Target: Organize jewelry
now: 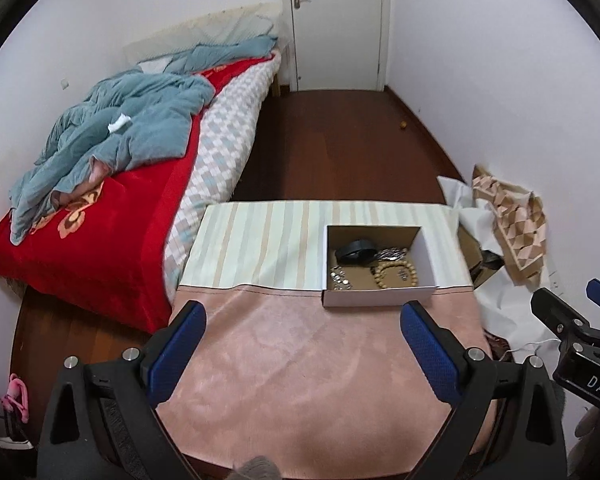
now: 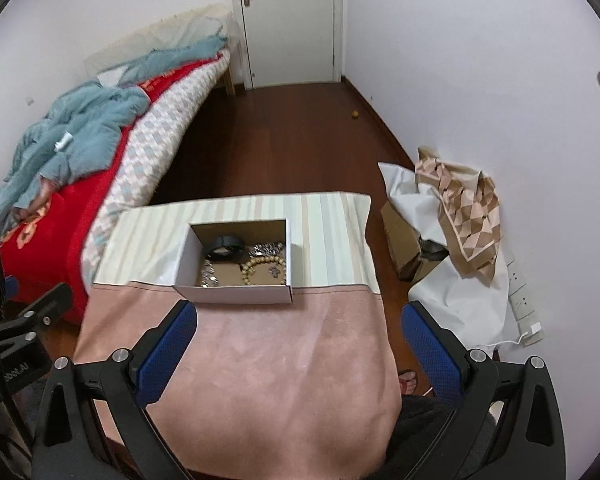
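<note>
1. Both our tongs — left (image 1: 302, 326) and right (image 2: 298, 326) — hang released above the pink tabletop (image 1: 308, 360), gripping nothing.
2. Jewelry lies in the box (image 1: 378, 297) — beads (image 1: 398, 273), black band (image 1: 355, 251), silver pieces (image 1: 339, 278).

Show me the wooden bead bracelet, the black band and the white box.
wooden bead bracelet (image 1: 396, 269), left wrist view, top of its loop
black band (image 1: 355, 251), left wrist view, its upper curve
white box (image 2: 236, 295), right wrist view, near outer wall
</note>
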